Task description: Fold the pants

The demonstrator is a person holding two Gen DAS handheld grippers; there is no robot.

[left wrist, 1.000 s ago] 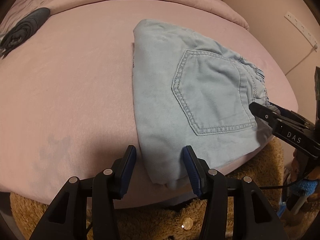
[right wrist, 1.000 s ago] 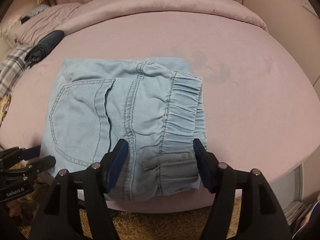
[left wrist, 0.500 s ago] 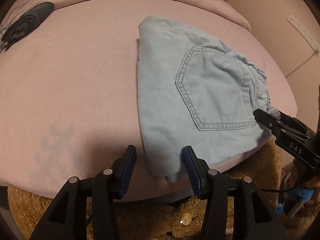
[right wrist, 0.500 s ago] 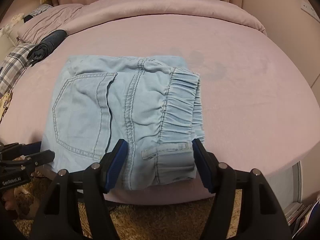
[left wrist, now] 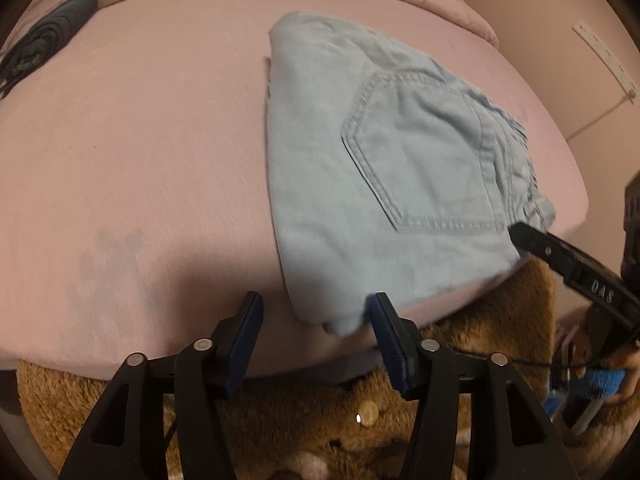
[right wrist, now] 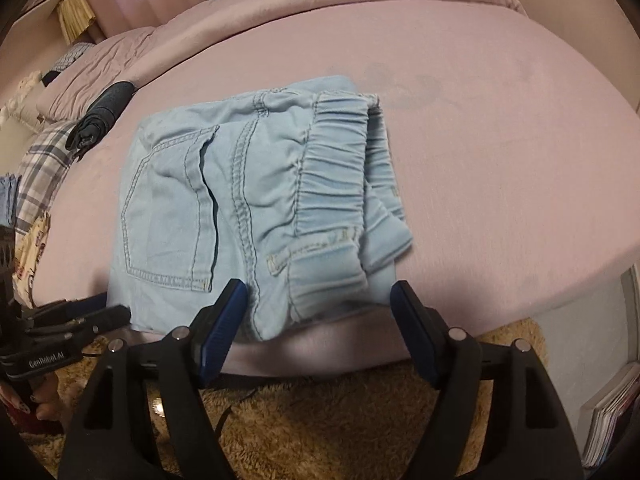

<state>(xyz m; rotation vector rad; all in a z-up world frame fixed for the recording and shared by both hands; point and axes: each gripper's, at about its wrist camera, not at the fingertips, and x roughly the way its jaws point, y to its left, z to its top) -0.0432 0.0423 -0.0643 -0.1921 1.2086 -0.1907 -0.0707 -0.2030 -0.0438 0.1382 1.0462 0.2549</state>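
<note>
Light blue pants (left wrist: 384,168) lie folded into a compact rectangle on the pink bed (left wrist: 140,140), back pocket up, near the front edge. My left gripper (left wrist: 314,308) hovers at their near corner. Its jaws are opening, and the corner lies between them, close to the right pad (left wrist: 380,312), without being pinched. In the right wrist view the elastic waistband end of the pants (right wrist: 256,200) sits between the fingers of my right gripper (right wrist: 318,292). Those jaws are opening too, and neither pad presses the cloth. Each gripper shows at the edge of the other's view: right gripper (left wrist: 520,236), left gripper (right wrist: 116,312).
A dark rolled garment (right wrist: 100,120) and a plaid cloth (right wrist: 40,164) lie at the bed's far left. A brown shaggy rug (right wrist: 320,420) covers the floor below the bed edge. Stacked magazines (right wrist: 608,412) stand at lower right. A power strip (left wrist: 604,56) hangs on the wall.
Both grippers' jaws have widened and let the pants go. The right gripper has drawn back a little toward the bed edge and rolled slightly. The pants stay folded.
</note>
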